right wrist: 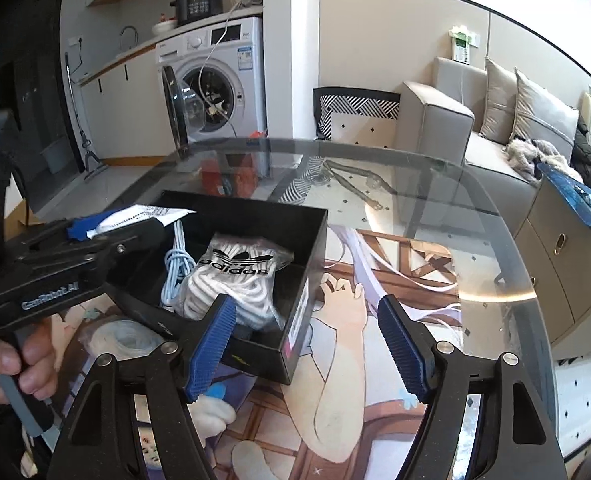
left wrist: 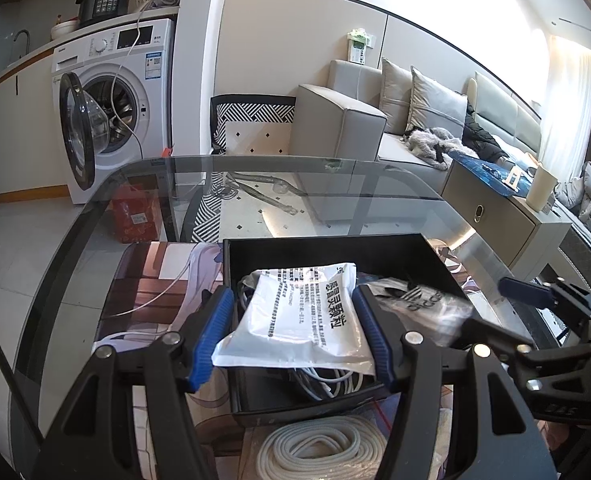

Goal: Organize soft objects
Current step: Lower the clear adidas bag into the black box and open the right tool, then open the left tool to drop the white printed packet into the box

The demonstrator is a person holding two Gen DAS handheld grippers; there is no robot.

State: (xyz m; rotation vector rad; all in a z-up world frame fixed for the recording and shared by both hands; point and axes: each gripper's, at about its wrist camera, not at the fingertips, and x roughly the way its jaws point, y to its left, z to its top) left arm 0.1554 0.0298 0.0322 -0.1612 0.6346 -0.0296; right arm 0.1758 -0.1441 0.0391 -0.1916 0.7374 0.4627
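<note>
My left gripper [left wrist: 291,336] is shut on a white medicine sachet [left wrist: 299,316] with black print, holding it over the black open box [left wrist: 335,248]. In the box lie a light-blue coiled cable [right wrist: 174,268] and a clear Adidas bag of white cord [right wrist: 235,276]. A coil of white rope [left wrist: 319,448] lies on the mat in front of the box. My right gripper [right wrist: 307,344] is open and empty, just right of the box's near corner, above the printed mat. The left gripper and the sachet [right wrist: 143,216] show at the left of the right wrist view.
The box stands on an anime-print mat [right wrist: 355,360] on a round glass table [left wrist: 255,168]. A washing machine [left wrist: 111,96] with its door open, a grey sofa [left wrist: 375,120] and a low cabinet [left wrist: 503,212] stand beyond the table.
</note>
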